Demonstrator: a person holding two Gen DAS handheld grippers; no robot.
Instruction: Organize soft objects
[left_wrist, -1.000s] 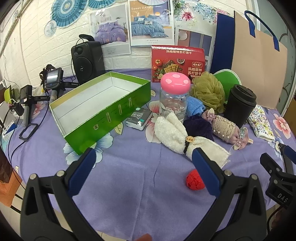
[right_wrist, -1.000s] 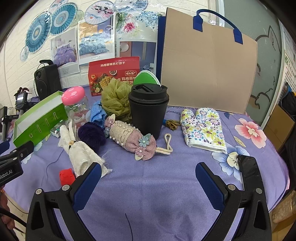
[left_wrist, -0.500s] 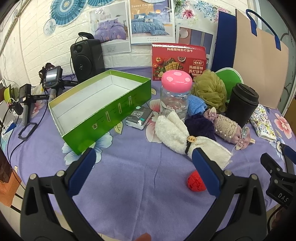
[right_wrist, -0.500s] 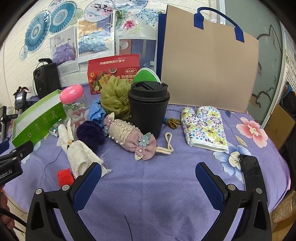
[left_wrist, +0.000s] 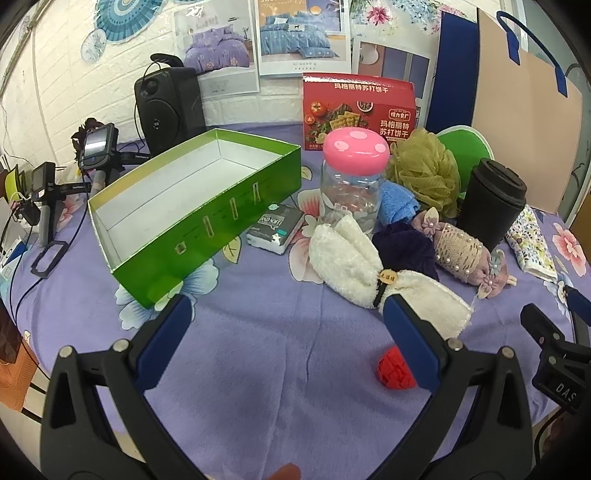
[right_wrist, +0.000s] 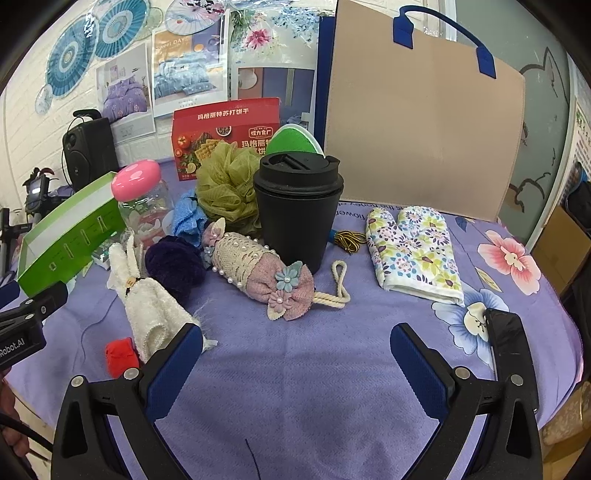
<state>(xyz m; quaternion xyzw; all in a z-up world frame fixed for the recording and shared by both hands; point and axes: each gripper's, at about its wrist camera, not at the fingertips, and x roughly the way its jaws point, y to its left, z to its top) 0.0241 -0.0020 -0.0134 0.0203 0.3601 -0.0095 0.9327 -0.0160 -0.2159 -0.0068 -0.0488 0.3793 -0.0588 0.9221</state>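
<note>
Grippers hover released over the purple floral tablecloth (left_wrist: 280, 332), soft things clustered around the black lidded cup (right_wrist: 297, 210).

The left gripper (left_wrist: 284, 332) and the right gripper (right_wrist: 295, 354) both have jaws spread wide, holding nothing. Left of the cup and touching it lies the pink lace roll (right_wrist: 255, 273); further left sit the dark purple fluffy ball (right_wrist: 175, 264) and the white plush towel (right_wrist: 147, 310), with the small red object (right_wrist: 118, 356) at the towel's near end. Behind the cup's left side rests the olive bath pouf (right_wrist: 227, 184), with the blue cloth (right_wrist: 188, 218) beside it. Right of the cup lies the floral oven mitt (right_wrist: 413, 251). Far left of the cup stands the open green box (left_wrist: 192, 210), empty.
</note>
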